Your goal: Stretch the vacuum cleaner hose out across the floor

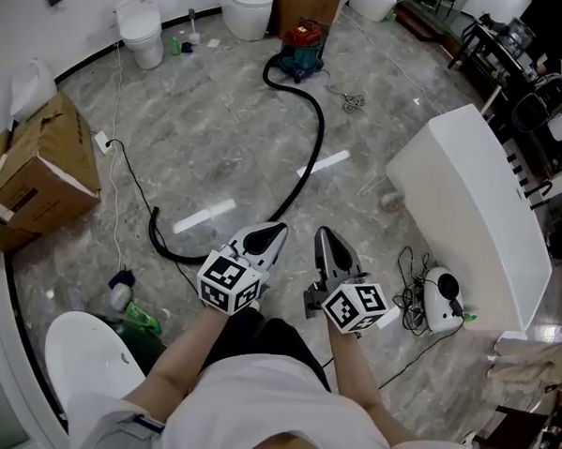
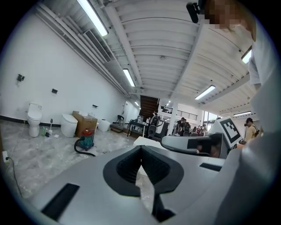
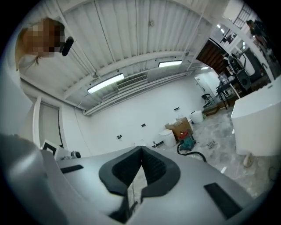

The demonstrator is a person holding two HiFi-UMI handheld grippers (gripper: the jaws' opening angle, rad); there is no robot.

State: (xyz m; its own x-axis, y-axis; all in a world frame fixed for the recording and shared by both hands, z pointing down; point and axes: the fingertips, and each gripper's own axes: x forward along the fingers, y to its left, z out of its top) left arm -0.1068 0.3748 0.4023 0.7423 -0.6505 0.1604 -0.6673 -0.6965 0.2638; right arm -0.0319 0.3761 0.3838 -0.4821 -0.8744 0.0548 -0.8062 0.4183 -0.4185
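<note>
Your left gripper (image 1: 277, 232) and right gripper (image 1: 324, 236) both have fingers closed, holding nothing; the hose (image 1: 310, 159) lies curved on the floor (image 1: 220, 141).

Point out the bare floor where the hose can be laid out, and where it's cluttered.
The widest bare floor lies between the cardboard box and the hose. A narrower strip runs between the hose and the bathtub. It is crowded at the tangled cables by the bathtub's near end, and at the small items beside the near toilet.

Grey left tongs (image 1: 279, 230), right tongs (image 1: 324, 234), marker cubes (image 1: 229, 280), white shirt (image 1: 281, 407)
</note>
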